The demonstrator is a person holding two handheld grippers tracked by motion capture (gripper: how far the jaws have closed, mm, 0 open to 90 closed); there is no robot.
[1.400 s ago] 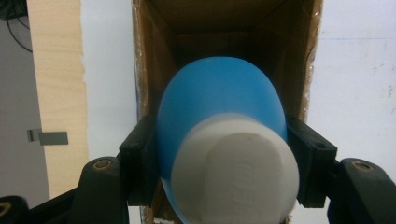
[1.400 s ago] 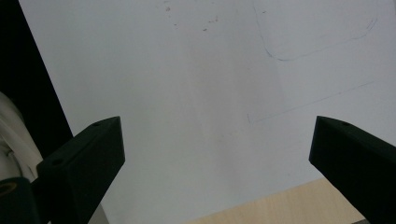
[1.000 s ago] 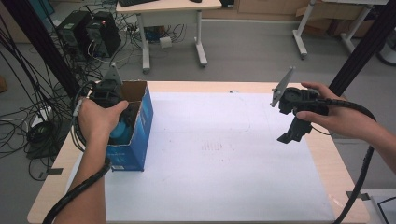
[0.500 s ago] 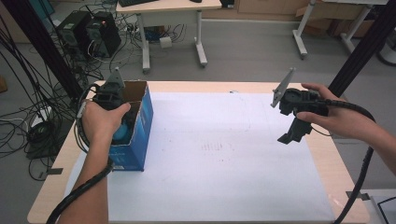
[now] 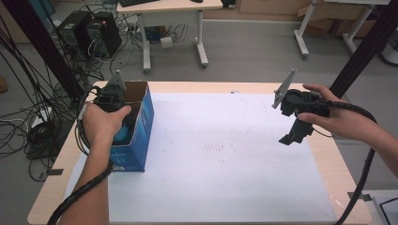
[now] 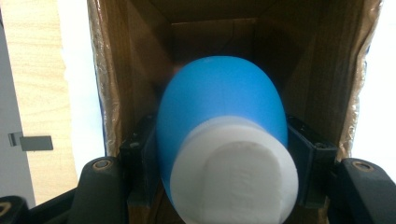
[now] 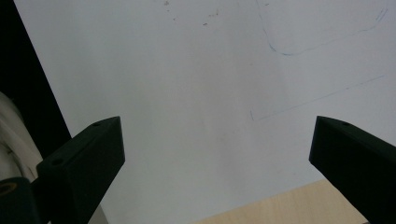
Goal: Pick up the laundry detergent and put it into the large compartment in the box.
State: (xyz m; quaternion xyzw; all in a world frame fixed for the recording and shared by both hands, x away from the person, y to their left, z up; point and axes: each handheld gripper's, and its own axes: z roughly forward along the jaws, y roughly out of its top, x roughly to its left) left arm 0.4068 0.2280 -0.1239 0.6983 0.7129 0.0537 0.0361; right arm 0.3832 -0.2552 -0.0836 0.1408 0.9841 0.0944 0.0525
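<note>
Left gripper view: your left gripper (image 6: 219,154) pinches the blue bottle (image 6: 222,126) inside the box (image 6: 109,93); lift straight, clear of the walls. Right gripper (image 7: 219,154) spread, idle.

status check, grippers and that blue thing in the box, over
Left gripper shut on blue object, inside blue cardboard box. Right gripper open, empty, above white sheet. Nothing in the way.

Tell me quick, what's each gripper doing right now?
Left gripper: shut on the blue bulb, inside the cardboard box.
Right gripper: open, holding nothing.
</note>
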